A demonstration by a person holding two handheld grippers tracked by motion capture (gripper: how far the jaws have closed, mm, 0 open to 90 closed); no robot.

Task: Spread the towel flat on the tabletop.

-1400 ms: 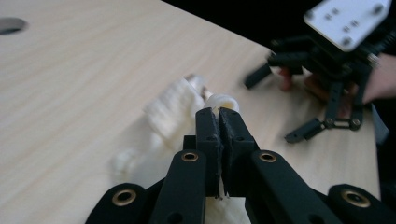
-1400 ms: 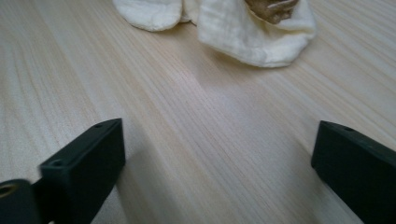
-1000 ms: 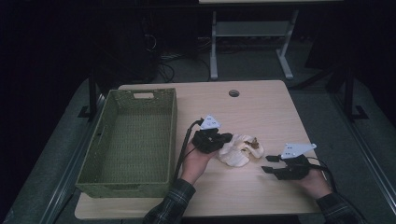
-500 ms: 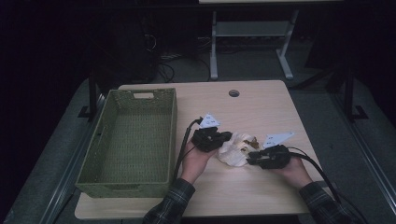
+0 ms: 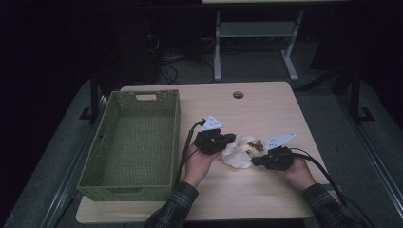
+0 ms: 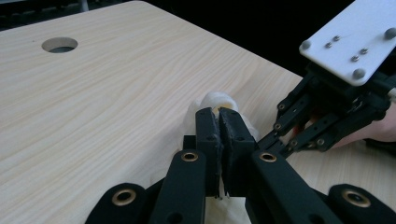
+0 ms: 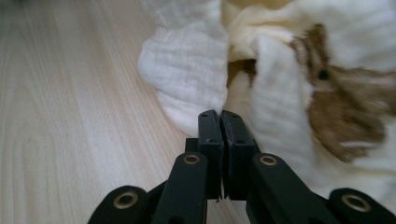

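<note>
the pale wooden table (image 5: 266, 109) fills the middle of the high view, with a small round hole (image 5: 238, 95) near its far edge; the same hole shows far off in the left gripper view. on the table's left part stands a green woven basket (image 5: 167, 137), long side running away from the person, a slot handle in its far wall. just to the right of the basket, apart from it, a crumpled cream cloth (image 5: 237, 153) with a brown printed patch lies on the bare tabletop, roughly at the middle of the near half. the person's forearms in plaid sleeves come in from the bottom edge, one on each side of the cloth

the left gripper (image 5: 227, 139) sits at the cloth's left edge; in its own view the two black jaws stand pressed together with a thin fold of the cloth (image 6: 215, 103) pinched between the pads, the cloth bunched up just beyond the tips. the right gripper (image 5: 255, 161) lies at the cloth's right near edge, pointing toward the left one; its jaws have just been closing, and in its own view they now meet at the cloth's (image 7: 196, 70) lower edge, tips touching the fabric, though whether any fabric is caught between the pads cannot be made out

the brown print (image 7: 348, 107) lies to the right of those jaws
</note>
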